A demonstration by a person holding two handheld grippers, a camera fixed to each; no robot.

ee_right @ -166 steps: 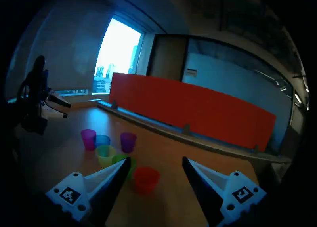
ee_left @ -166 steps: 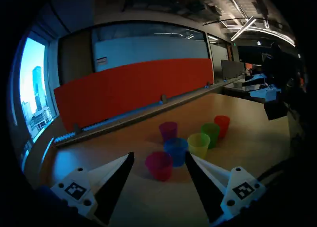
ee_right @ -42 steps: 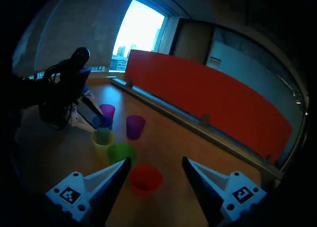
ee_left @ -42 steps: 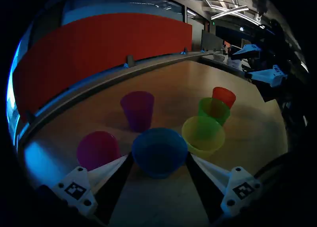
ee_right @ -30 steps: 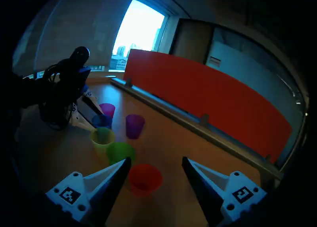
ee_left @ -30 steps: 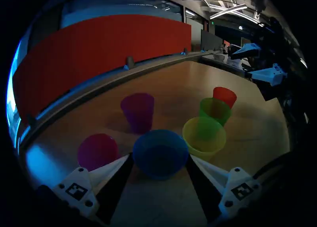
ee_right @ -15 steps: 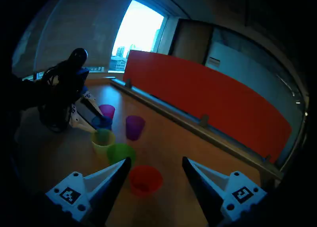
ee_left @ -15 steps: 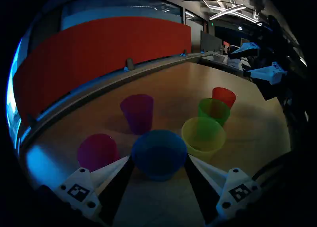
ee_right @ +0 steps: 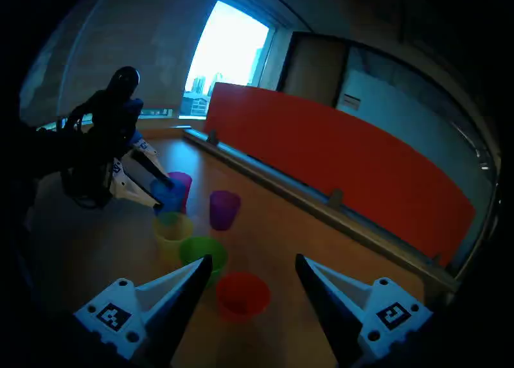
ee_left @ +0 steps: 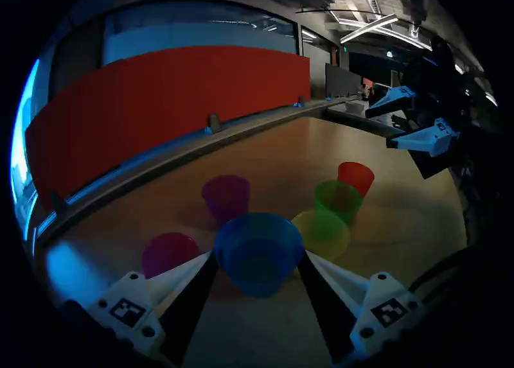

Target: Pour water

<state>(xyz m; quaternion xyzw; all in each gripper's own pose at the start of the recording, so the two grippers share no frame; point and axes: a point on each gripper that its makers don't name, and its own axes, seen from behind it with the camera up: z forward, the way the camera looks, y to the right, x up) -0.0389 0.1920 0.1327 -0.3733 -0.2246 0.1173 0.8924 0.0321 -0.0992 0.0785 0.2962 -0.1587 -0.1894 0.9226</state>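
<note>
Pinching the blue cup (ee_left: 258,252) between the left tongs (ee_left: 257,257) and, unlike half a second back, holding it up off the table (ee_left: 392,220). Hanging over the gap between the magenta cup (ee_left: 168,255) and the yellow cup (ee_left: 322,233), partly covering both. Same story from the right gripper view: floating above the yellow one and in front of the magenta one, no longer level with them.

No change for the purple cup (ee_left: 226,198), green cup (ee_left: 338,200) and red cup (ee_left: 355,177), standing in a loose cluster out from the table's long edge under the red partition (ee_left: 160,105). All thin see-through plastic, tapered, round rims, on a smooth wood-look top.

Spread wide on the right tongs (ee_right: 252,257), gripping nothing, hovering just above the red cup.

From the right gripper view, also getting a bright window (ee_right: 225,66) past the table's far end. From the left gripper view, ceiling light strips (ee_left: 379,31) instead.
</note>
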